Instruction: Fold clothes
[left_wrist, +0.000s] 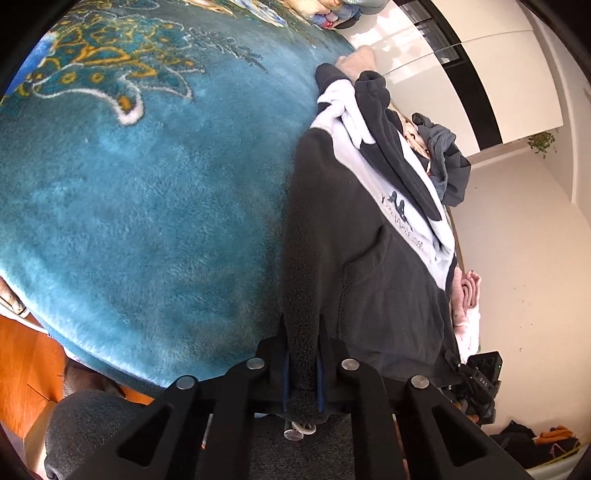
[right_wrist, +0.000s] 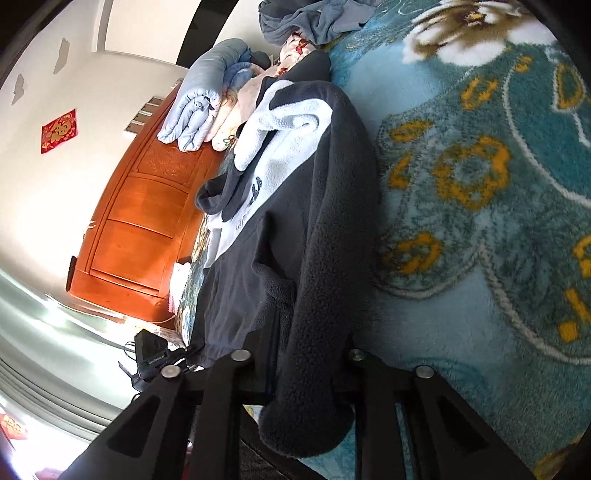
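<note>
A black and white fleece hoodie (left_wrist: 369, 236) lies on a teal patterned blanket (left_wrist: 147, 192). My left gripper (left_wrist: 303, 332) is shut on a fold of the hoodie's dark hem, which bulges between the fingers. In the right wrist view the same hoodie (right_wrist: 295, 192) stretches away from me. My right gripper (right_wrist: 310, 354) is shut on a thick roll of its dark fleece edge. The fabric hides the fingertips. The white chest panel with a dark logo (left_wrist: 399, 206) faces up.
A pile of other clothes (right_wrist: 317, 18) and a folded light blue garment (right_wrist: 199, 103) lie at the blanket's far end. An orange wooden headboard (right_wrist: 140, 221) stands beside the bed. Pink cloth (left_wrist: 469, 295) lies at the bed's edge. The other gripper's black body (left_wrist: 480, 380) shows low.
</note>
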